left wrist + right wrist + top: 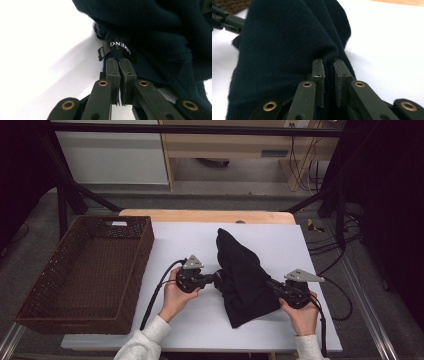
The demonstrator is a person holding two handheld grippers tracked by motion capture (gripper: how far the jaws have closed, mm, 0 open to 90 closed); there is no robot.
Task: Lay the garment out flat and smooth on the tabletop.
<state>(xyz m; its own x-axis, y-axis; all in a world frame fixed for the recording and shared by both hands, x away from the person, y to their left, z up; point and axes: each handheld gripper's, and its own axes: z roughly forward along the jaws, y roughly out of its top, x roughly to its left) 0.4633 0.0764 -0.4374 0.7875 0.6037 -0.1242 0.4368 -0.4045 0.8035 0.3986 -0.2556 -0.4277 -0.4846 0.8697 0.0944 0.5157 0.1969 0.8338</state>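
Dark garment pinched at both sides, lifted over the white sheet

High view: dark garment [245, 277] hangs bunched between two grippers, peak pointing away toward the far table edge, lower hem resting on the white sheet [200, 245]. Left gripper [216, 280] bites the garment's left edge; right gripper [272, 285] bites its right edge, both level with the cloth's middle. Wicker basket [85, 270] sits left of the garment, well apart, with the left hand nearer to it. Long axis of the garment runs from near edge to far edge, across the line joining the jaws.

Left gripper view: left gripper [120, 66] clamped narrow on a fold of knit cloth just below a black label [120, 46], pads nearly touching with fabric squeezed between. Garment lies straight ahead and to the right of the jaws.

Right gripper view: right gripper [328, 65] pinched on a raised ridge of the garment [287, 50], a thin seam of cloth caught between the pads. Bulk of the cloth spreads ahead and leftward; likely next a joint lift or shift sideways toward the basket.
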